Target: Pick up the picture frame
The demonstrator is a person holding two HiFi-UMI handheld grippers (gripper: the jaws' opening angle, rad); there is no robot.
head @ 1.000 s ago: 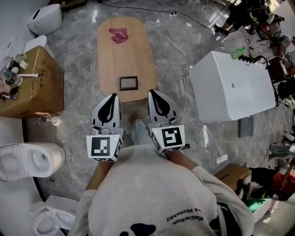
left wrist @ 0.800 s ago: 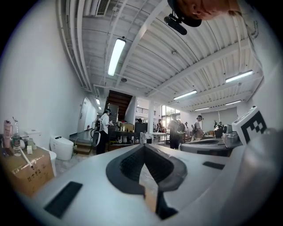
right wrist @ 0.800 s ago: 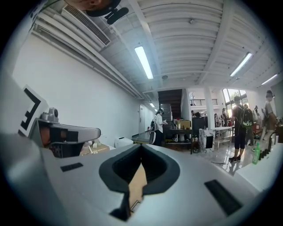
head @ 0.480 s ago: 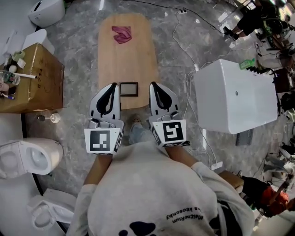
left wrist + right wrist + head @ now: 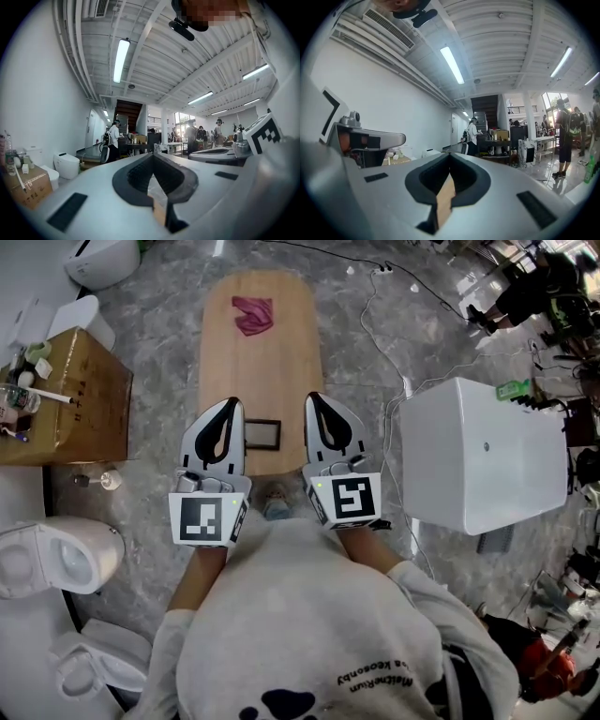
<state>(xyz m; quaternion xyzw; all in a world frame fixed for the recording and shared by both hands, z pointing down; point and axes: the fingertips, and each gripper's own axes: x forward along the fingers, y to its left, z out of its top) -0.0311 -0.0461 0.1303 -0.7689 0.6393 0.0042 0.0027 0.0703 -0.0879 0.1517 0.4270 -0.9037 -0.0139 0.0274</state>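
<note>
The picture frame [image 5: 263, 434], small with a dark border, lies flat near the near end of a long oval wooden table [image 5: 258, 352]. In the head view it shows between my two grippers, which are held level above the table's near end. My left gripper [image 5: 229, 405] is just left of the frame, and its jaws are shut and hold nothing. My right gripper [image 5: 312, 399] is just right of it, also shut and holding nothing. The left gripper view shows closed jaws [image 5: 151, 157] pointing into the room, and so does the right gripper view [image 5: 449, 157]. Neither gripper view shows the frame.
A pink cloth [image 5: 253, 313] lies at the table's far end. A cardboard box [image 5: 70, 409] and a toilet [image 5: 56, 559] stand to the left. A large white case [image 5: 483, 451] stands to the right, with cables [image 5: 375, 324] across the marble floor. People stand far off.
The person has stepped toward the table. The frame, which earlier lay ahead of the fingertips, now sits between the two grippers in the head view. Both grippers stay shut.
</note>
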